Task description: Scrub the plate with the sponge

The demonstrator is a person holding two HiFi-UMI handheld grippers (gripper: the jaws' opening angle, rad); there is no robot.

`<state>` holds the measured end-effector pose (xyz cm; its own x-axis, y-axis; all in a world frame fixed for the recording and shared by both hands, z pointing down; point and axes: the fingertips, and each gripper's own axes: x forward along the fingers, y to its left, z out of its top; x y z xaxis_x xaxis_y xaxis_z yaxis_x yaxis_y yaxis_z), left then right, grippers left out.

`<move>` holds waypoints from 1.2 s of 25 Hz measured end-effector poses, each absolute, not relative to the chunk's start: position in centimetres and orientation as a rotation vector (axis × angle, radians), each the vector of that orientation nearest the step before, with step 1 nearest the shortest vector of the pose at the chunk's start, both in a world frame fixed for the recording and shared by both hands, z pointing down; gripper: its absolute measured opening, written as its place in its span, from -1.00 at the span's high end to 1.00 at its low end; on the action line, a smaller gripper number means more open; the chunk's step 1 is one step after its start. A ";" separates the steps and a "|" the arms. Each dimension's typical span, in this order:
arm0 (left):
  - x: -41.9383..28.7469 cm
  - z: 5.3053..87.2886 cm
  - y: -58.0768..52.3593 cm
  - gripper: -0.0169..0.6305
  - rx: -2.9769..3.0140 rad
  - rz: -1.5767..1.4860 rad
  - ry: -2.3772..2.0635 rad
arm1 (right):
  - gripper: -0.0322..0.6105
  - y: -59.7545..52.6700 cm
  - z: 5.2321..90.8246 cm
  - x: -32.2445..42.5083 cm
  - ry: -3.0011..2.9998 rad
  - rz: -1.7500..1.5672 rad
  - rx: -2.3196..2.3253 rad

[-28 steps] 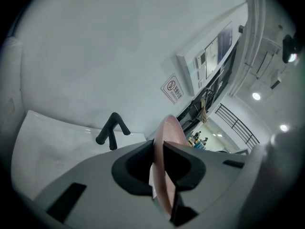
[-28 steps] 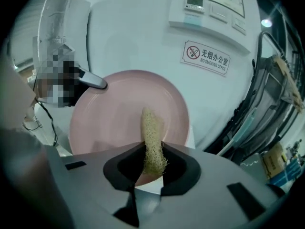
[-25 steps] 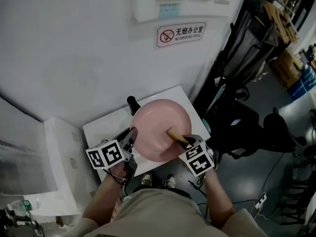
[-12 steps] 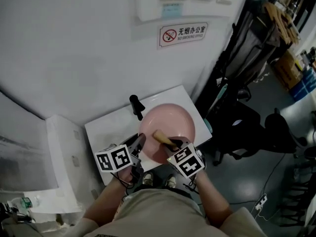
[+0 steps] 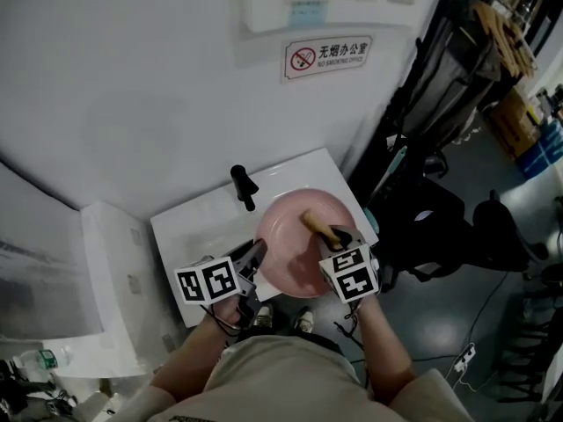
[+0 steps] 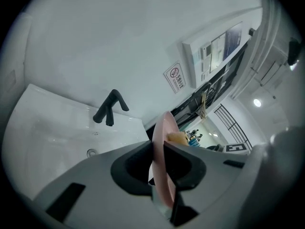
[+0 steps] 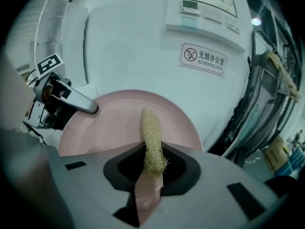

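Left gripper (image 5: 254,255) jaws nearly closed, pinching the rim of the pink plate (image 5: 299,246), rim edge-on between the pads. Plate is tilted over the white sink (image 5: 189,227), just right of the black faucet (image 5: 243,188) and near it. Right gripper (image 5: 338,235) jaws are clamped narrow on the loofah sponge (image 5: 313,221), whose free end lies against the plate face, right of the faucet. Looks mid-scrub. Best to press the sponge flat, sweep the whole face, and hold the rim firm so the plate doesn't twist or slip.
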<state>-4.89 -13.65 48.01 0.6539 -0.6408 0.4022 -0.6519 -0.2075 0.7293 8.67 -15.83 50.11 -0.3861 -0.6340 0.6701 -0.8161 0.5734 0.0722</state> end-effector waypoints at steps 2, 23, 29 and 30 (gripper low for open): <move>-5.1 48.3 -13.7 0.77 1.880 0.004 -1.014 | 0.67 -16.1 49.2 9.9 -2.151 0.357 1.197; -6.2 53.8 -17.2 0.80 1.738 0.053 -1.053 | 0.66 -16.9 43.4 14.3 -2.393 0.468 1.397; -5.8 57.5 -18.1 0.78 1.648 0.080 -1.035 | 0.66 -17.8 44.0 13.8 -2.401 0.483 1.365; -5.8 58.0 -18.2 0.78 1.639 0.085 -1.034 | 0.66 -18.0 44.2 13.8 -2.398 0.489 1.358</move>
<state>-5.77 -18.23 58.04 0.6105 -0.5720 0.5478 -0.6538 0.0264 0.7562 13.79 -18.01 44.22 -0.4845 -0.7487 0.4525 -0.8661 0.4833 -0.1276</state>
